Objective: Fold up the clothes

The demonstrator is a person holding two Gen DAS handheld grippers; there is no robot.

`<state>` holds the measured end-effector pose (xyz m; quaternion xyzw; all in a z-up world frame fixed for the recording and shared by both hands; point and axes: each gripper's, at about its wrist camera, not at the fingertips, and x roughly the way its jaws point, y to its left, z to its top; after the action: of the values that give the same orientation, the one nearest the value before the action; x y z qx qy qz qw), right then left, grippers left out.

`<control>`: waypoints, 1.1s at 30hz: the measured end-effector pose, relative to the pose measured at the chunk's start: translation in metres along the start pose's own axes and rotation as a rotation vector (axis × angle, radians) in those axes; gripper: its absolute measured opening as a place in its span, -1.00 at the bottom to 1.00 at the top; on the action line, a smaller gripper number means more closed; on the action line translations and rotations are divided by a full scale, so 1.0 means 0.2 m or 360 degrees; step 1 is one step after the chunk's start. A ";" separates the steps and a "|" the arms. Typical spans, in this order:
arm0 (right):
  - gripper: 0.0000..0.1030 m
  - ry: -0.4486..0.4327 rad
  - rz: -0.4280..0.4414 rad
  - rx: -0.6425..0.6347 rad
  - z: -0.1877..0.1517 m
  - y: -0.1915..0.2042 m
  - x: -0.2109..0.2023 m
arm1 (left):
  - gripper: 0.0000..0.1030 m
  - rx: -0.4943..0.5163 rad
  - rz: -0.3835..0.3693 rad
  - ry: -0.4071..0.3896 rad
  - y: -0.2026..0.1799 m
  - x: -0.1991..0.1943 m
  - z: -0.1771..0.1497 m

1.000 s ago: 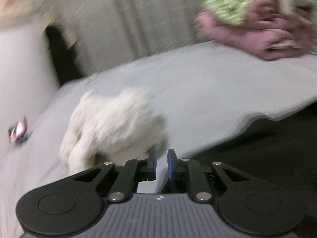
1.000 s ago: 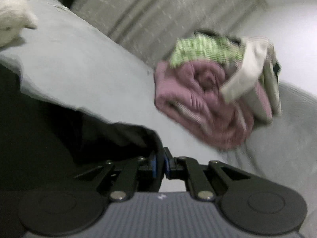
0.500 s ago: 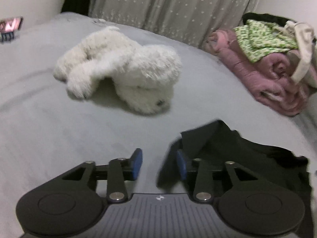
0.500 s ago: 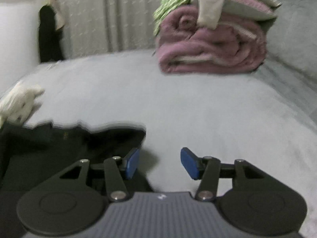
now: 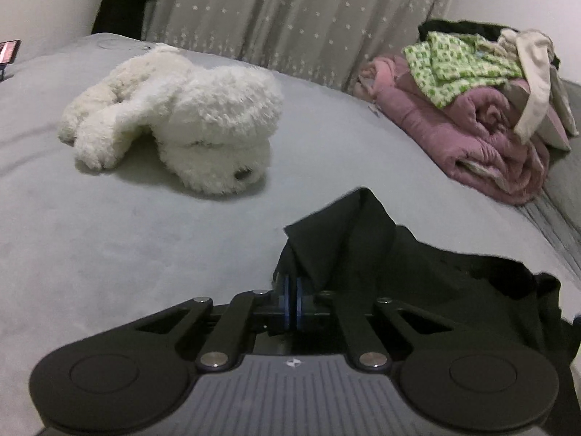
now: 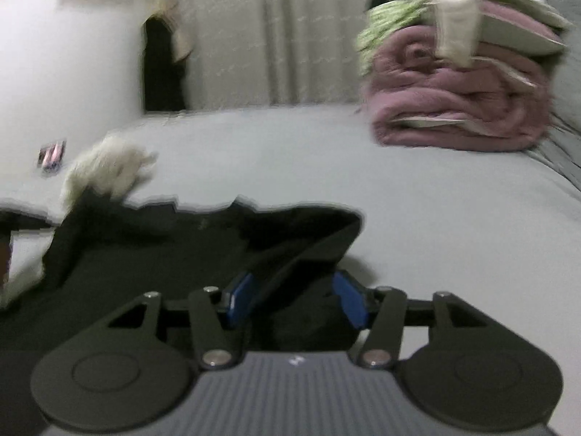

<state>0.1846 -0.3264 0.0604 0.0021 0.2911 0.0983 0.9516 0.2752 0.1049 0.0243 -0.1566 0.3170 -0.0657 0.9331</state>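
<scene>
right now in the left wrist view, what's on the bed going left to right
small dark phone-like item with a pink screen at the bed's far left edge → fluffy white plush toy → crumpled black garment pinched in the left claw → rolled pink blanket under a heap of green-patterned and cream clothes

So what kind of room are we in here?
Most likely a bedroom: the black garment lies on a wide bed with a grey sheet, a white plush toy and a folded pink blanket sit on it, and a patterned curtain hangs behind.
</scene>
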 end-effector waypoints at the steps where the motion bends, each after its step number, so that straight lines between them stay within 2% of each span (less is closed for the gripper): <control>1: -0.19 0.0048 -0.0011 -0.0046 -0.01 0.01 0.03 | -0.96 -0.0019 0.0024 -0.0008 0.02 -0.01 0.01; 3: -0.67 0.0105 -0.0038 -0.0110 -0.01 0.02 0.06 | -0.97 -0.0054 0.0052 -0.0040 0.07 -0.04 0.05; 5: -0.90 0.0090 -0.0078 -0.0084 0.00 0.00 0.06 | -0.97 -0.0078 0.0081 -0.0081 0.11 -0.08 0.10; 9: -0.90 -0.0017 -0.0199 0.0094 0.06 -0.08 0.01 | -0.97 -0.0107 0.0147 -0.0110 0.20 -0.13 0.20; 10: -0.90 -0.0033 -0.0178 0.0117 0.06 -0.09 0.00 | -0.97 -0.0118 0.0153 -0.0102 0.21 -0.13 0.20; 11: -0.81 -0.0049 -0.0153 0.0140 0.06 -0.11 -0.02 | -0.96 -0.0133 0.0153 -0.0090 0.22 -0.12 0.20; 13: -0.39 -0.0077 -0.0075 0.0157 0.05 -0.11 -0.04 | -0.95 -0.0161 0.0153 -0.0068 0.24 -0.10 0.19; 14: 0.06 -0.0090 -0.0020 0.0150 0.04 -0.09 -0.04 | -0.94 -0.0175 0.0154 -0.0056 0.25 -0.09 0.18; 16: 0.09 -0.0085 0.0040 0.0116 0.03 -0.07 -0.04 | -0.94 -0.0203 0.0154 -0.0033 0.27 -0.07 0.17; 18: -0.03 -0.0044 0.0043 0.0060 0.03 -0.03 0.00 | -0.94 -0.0231 0.0154 -0.0010 0.29 -0.05 0.17; 19: -0.09 0.0015 -0.0014 0.0006 0.03 -0.02 0.04 | -0.94 -0.0245 0.0155 0.0001 0.30 -0.04 0.16; 20: -0.25 0.0064 -0.0051 -0.0041 0.03 -0.01 0.08 | -0.93 -0.0264 0.0142 0.0013 0.31 -0.04 0.16; 22: -0.45 0.0151 -0.0085 -0.0101 0.03 -0.01 0.15 | -0.78 -0.0306 0.0106 0.0036 0.32 -0.02 0.16; 23: -0.80 0.0188 -0.0081 -0.0112 0.02 -0.01 0.18 | -0.58 -0.0319 0.0112 0.0041 0.32 -0.02 0.15; 24: -0.91 0.0207 -0.0134 -0.0116 0.03 -0.02 0.20 | -0.29 -0.0327 0.0127 0.0042 0.32 -0.01 0.15; 26: -0.91 0.0155 -0.0231 -0.0039 0.05 -0.07 0.19 | 0.01 -0.0339 0.0147 0.0064 0.31 0.03 0.13; 28: -0.91 0.0075 -0.0310 0.0061 0.10 -0.13 0.15 | -0.07 -0.0273 0.0133 0.0068 0.27 0.05 0.11; 30: -0.92 0.0022 -0.0399 0.0092 0.17 -0.18 0.13 | -0.86 -0.0148 0.0130 0.0055 0.20 0.06 0.11; 33: -0.92 0.0044 -0.0535 0.0097 0.29 -0.25 0.15 | -0.92 -0.0044 0.0181 0.0045 0.14 0.08 0.10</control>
<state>0.2506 -0.3657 0.0882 -0.0192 0.3033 -0.0710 0.9501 0.3012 0.1334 0.0205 -0.1504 0.3393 -0.0102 0.9285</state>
